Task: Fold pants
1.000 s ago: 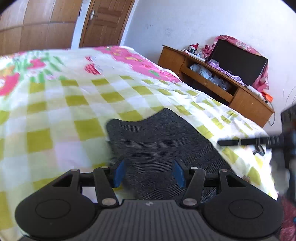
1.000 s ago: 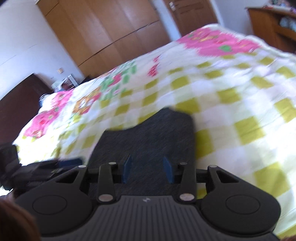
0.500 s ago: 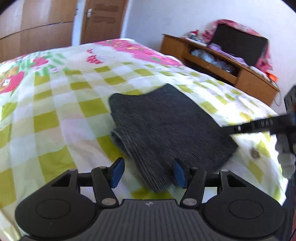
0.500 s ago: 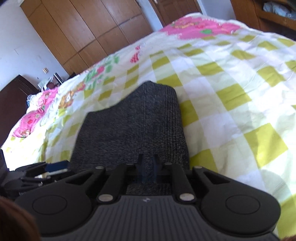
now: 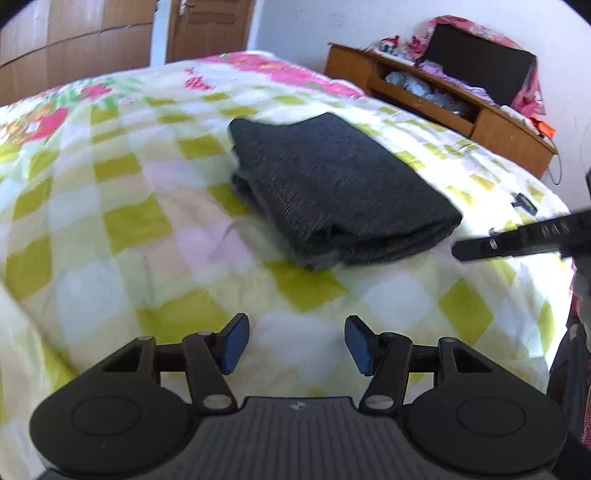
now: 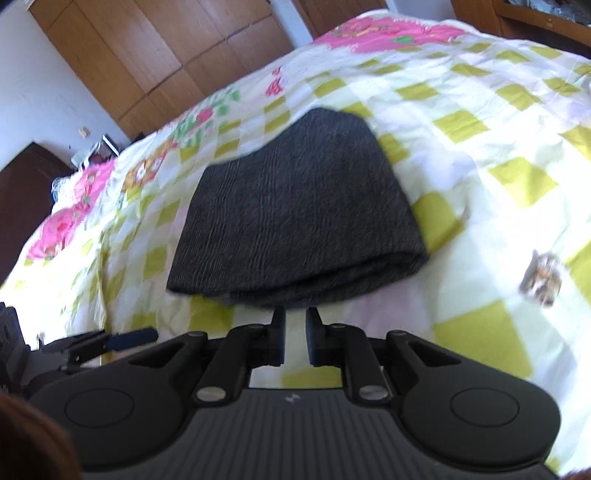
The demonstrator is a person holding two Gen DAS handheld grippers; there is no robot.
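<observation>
The only writing is some blurry marks, too fuzzy to read, on the right gripper (image 5: 513, 245) at 3 o'clock, and since a moment ago both tongs have backed off the folded pants (image 5: 332, 188) on the bed (image 5: 122, 221), the left gripper (image 5: 293, 345) spread wide, the right now parted a little with nothing between.

Small brownish object (image 6: 541, 278) on the bedspread (image 6: 480, 147), too blurred to identify.

Domestic bedroom. Evidence: bed (image 5: 110, 229) with yellow-checked floral bedspread; wooden wardrobe doors (image 6: 177, 55) along the wall; panelled wooden door (image 5: 210, 26); low wooden TV cabinet (image 5: 443, 103) carrying a television (image 5: 480, 62) draped in pink cloth.
</observation>
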